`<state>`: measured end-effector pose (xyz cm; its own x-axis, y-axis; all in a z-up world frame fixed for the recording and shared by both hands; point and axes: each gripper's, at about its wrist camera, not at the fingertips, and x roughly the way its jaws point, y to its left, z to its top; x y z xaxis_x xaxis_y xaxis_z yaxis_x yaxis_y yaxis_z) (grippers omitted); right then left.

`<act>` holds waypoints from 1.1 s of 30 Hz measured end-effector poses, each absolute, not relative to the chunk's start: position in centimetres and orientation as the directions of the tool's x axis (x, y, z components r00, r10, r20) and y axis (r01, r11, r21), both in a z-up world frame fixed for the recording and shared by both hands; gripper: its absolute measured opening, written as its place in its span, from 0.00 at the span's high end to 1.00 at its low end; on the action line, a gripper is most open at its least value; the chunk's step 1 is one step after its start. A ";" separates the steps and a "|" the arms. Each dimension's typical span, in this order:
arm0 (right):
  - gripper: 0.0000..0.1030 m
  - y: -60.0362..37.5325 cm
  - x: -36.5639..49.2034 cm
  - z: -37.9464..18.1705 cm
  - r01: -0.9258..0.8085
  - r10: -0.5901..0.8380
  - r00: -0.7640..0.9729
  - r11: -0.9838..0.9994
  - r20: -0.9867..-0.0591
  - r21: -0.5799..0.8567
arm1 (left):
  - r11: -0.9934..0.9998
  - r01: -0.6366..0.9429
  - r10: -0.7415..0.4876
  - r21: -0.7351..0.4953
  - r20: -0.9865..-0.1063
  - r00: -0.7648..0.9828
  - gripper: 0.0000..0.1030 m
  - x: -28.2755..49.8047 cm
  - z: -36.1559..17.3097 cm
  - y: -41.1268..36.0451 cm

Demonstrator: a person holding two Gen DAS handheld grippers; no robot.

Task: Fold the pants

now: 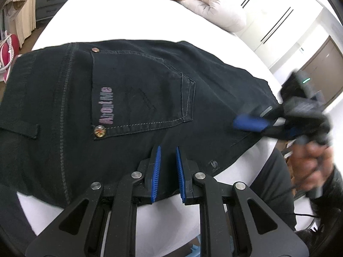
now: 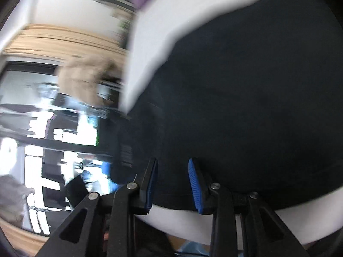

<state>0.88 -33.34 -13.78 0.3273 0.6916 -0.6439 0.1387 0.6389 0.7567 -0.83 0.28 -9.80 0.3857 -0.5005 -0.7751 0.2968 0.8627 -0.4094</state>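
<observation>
step: fold dark pants (image 1: 133, 98) lying flat on white bed (image 1: 133, 21) | left tongs (image 1: 168, 160) nearly together, empty, over fabric below back pocket (image 1: 141, 92) | right tongs (image 1: 250, 123) blurred beyond the pocket, near hem edge, narrow gap, nothing pinched | advice: pinch both layers at the edge, lift evenly

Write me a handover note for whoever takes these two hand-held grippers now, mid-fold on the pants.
Left hand-held gripper: jaws nearly shut, a small gap between the blue pads, nothing visibly clamped; it hovers over the near edge of the black denim pants.
Right hand-held gripper: blurred, over the same pants; whether it grips cloth is unclear. In the left wrist view it sits at the pants' right end.
Pants: lying on the white bed sheet, back pocket up, apparently already doubled leg on leg.
Left: probably fold the length over, then smooth.
</observation>
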 end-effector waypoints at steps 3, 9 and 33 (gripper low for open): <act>1.00 -34.3 0.0 -15.3 0.152 0.702 0.366 0.602 -0.611 0.783 | 0.885 0.285 -0.463 -0.369 -0.767 0.445 0.86 -0.9 -8.0 0.7; 0.94 -32.8 0.9 -12.9 0.076 0.694 0.344 0.650 -0.632 0.756 | 0.899 0.261 -0.437 -0.352 -0.763 0.477 0.86 4.1 -7.3 0.8; 0.94 -49.6 11.9 -15.1 0.462 0.331 0.740 0.382 -0.586 0.800 | 0.901 0.179 -0.433 -0.395 -0.793 0.428 0.86 5.7 -12.3 2.2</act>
